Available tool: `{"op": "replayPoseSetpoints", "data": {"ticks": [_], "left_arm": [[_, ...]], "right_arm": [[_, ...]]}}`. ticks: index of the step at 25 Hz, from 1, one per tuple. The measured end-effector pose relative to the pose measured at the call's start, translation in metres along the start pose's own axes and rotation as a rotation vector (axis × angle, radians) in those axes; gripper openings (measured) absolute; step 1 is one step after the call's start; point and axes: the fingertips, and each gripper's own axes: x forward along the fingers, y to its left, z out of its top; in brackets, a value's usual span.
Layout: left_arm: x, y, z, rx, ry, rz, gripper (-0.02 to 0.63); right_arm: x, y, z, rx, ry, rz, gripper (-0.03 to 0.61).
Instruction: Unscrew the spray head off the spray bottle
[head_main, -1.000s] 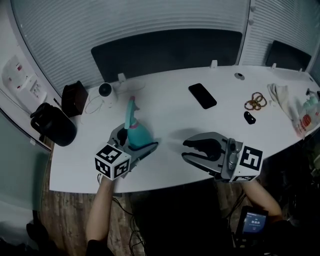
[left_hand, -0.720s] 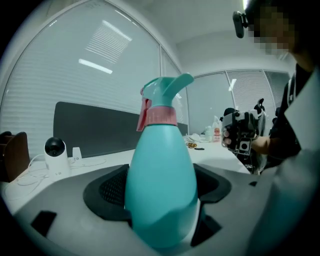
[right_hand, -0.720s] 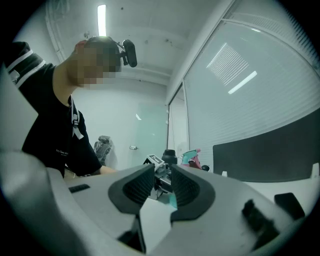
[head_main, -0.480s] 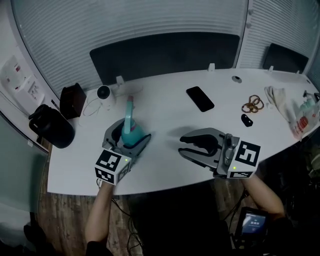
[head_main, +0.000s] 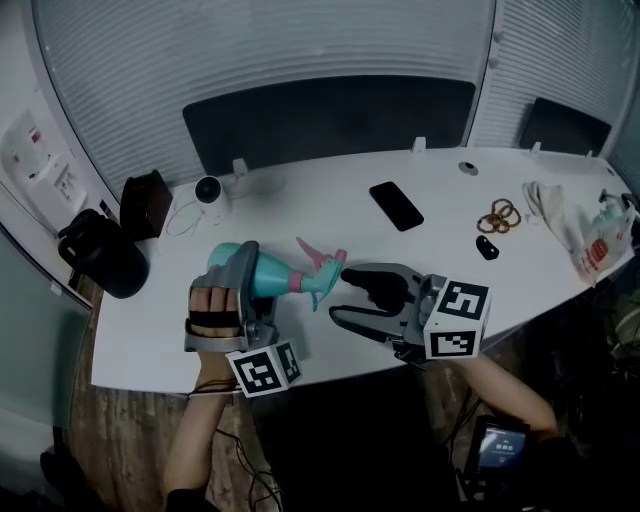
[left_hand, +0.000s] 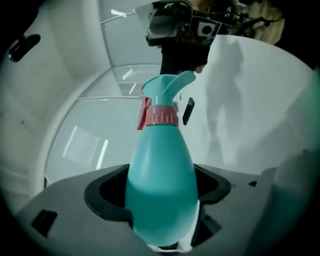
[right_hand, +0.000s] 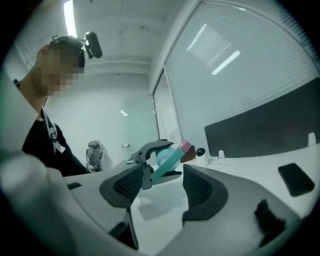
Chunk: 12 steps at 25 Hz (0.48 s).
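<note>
Nearest me, over the front edge of the desk, my left gripper has its jaws clamped on the fat teal body of the spray bottle. The left gripper view shows both pads pressed into the body low down. The bottle is tipped on its side, seemingly clear of the desk, with its neck pointing toward my right. My read of the step: body secured, head not yet gripped, so this is the set-up for unscrewing and nothing is turned. The pink collar sits seated on the neck and the spray head is on. Just past the nozzle, my right gripper faces the bottle with its jaws opening, spread wide, and nothing between the pads. In the right gripper view the spray head shows beyond the gap, near the jaw tips but not inside it. The next move probably calls for sliding the right jaws forward around the collar or head, squaring them to the neck axis, then closing firmly and twisting while the left holds the body against the turn. The trigger sticking out could foul a pad. Farther back the phone lies well apart, out of the way.
</note>
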Motion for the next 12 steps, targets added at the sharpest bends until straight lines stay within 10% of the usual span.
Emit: {"op": "replayPoseSetpoints", "data": {"ticks": [5, 12], "left_arm": [[0.002, 0.020, 0.012, 0.199, 0.083, 0.093, 0.382], [0.017, 0.011, 0.054, 0.222, 0.032, 0.066, 0.382]], "right_arm": [[0.001, -0.018, 0.004, 0.208, -0.086, -0.052, 0.235], [-0.010, -0.040, 0.013, 0.449, -0.162, -0.018, 0.233]]}}
